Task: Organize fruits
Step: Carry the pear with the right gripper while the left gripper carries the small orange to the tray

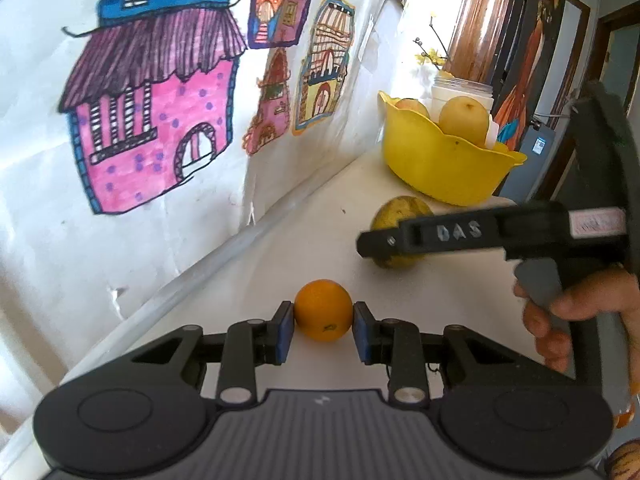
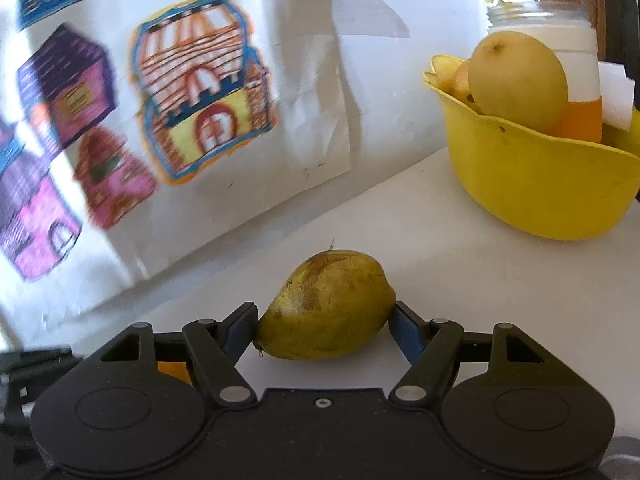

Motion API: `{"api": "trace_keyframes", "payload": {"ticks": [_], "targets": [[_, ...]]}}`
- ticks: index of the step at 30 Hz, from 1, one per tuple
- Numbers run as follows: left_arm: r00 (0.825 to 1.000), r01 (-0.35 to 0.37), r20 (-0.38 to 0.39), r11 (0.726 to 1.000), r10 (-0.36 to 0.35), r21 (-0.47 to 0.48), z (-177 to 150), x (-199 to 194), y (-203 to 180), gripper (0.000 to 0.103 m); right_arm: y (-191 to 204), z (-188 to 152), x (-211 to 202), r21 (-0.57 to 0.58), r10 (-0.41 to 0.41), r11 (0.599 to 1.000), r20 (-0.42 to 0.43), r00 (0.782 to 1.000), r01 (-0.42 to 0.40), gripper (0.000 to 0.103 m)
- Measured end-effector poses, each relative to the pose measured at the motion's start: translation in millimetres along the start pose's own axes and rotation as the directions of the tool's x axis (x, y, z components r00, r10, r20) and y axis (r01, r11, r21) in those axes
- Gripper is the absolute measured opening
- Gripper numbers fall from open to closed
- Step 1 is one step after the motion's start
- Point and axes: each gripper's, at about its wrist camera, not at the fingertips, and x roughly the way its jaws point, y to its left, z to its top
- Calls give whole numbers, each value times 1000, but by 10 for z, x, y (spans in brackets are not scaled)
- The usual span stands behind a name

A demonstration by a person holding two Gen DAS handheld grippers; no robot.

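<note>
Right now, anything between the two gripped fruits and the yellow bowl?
Nothing visible on the table between the pear in the right gripper and the yellow bowl. For the orange in the left gripper, the pear and right gripper sit roughly in the line to the bowl. The bowl already holds fruit.

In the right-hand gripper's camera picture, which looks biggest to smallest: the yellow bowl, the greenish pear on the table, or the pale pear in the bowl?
1. Yellow bowl
2. Greenish pear, though nearness to the camera inflates it
3. Pale pear, partly hidden, so unsure against the second
</note>
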Motion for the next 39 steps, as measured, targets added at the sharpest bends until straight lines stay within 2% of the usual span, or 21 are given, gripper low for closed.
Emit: {"api": "trace_keyframes", "payload": {"ticks": [4,11,18,28,39], "targets": [[1000,-3,8,1000,3,-2,-47,-68,3,34,130,-87,-53,-60,-27,998,9,1000,27,74],[1000,-9,13,1000,9,-18,-28,-57,43,34,144,9,-8,-45,-52,998,0,999,51,74],[1000,-15,18,999,16,-34,-43,-90,94,34,101,2,-51,-40,-61,997,36,997,62,74],[1000,-22,21,999,23,-45,-47,-161,85,34,139,-251,-236,-32,-87,995,134,987,92,72],[999,-16,31,999,17,-38,-32,-295,-25,34,269,-431,-541,-83,-78,993,107,991,87,70]]}}
